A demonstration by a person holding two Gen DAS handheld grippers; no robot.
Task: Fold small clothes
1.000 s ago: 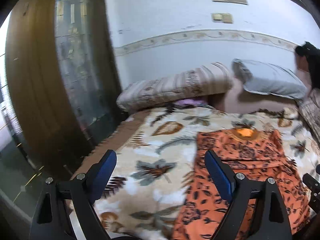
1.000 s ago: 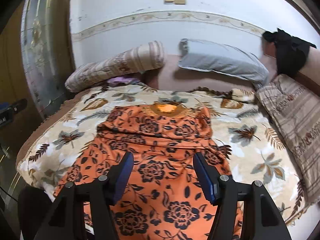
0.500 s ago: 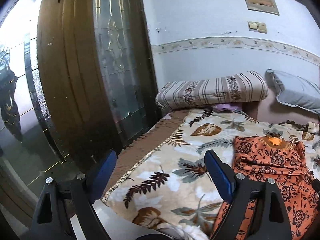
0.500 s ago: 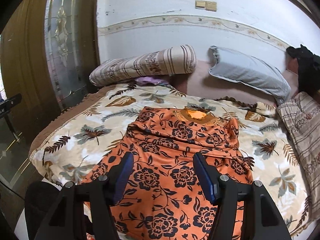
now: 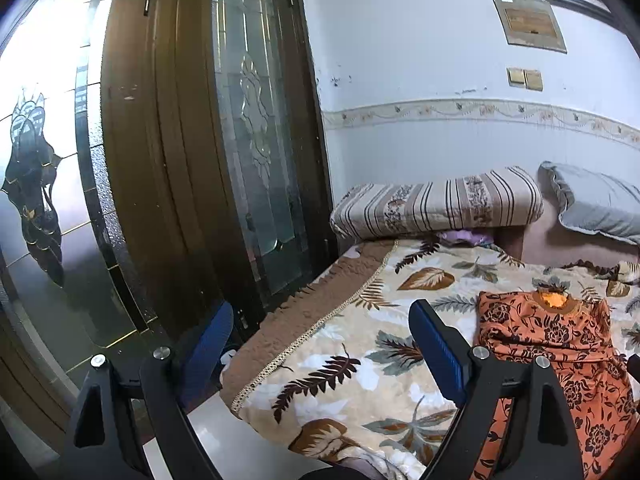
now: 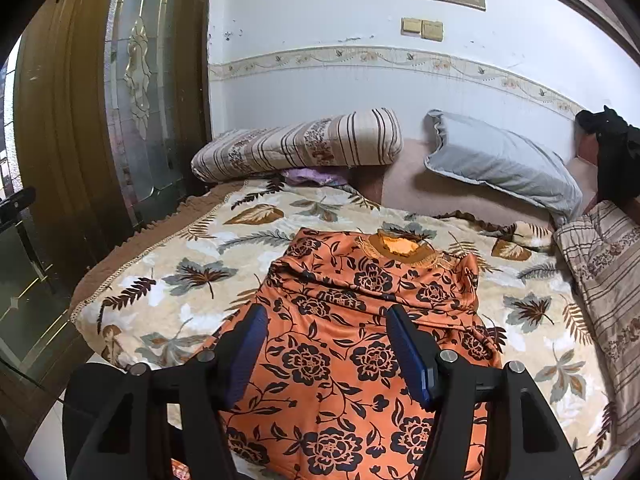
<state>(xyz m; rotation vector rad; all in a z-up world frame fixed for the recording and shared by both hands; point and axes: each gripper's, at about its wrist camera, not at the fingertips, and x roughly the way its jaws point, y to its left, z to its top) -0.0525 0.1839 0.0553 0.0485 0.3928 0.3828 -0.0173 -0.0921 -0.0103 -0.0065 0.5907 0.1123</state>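
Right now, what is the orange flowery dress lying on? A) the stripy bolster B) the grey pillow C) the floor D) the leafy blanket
D: the orange flowery dress lies spread flat on the leafy blanket, apart from the pillows by the wall.

The orange floral garment runs off the bottom edge, its hem unseen.

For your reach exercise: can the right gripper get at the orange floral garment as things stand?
Probably yes. The right gripper hangs open directly over the orange floral garment, which lies spread on the leaf-print blanket with nothing between them.
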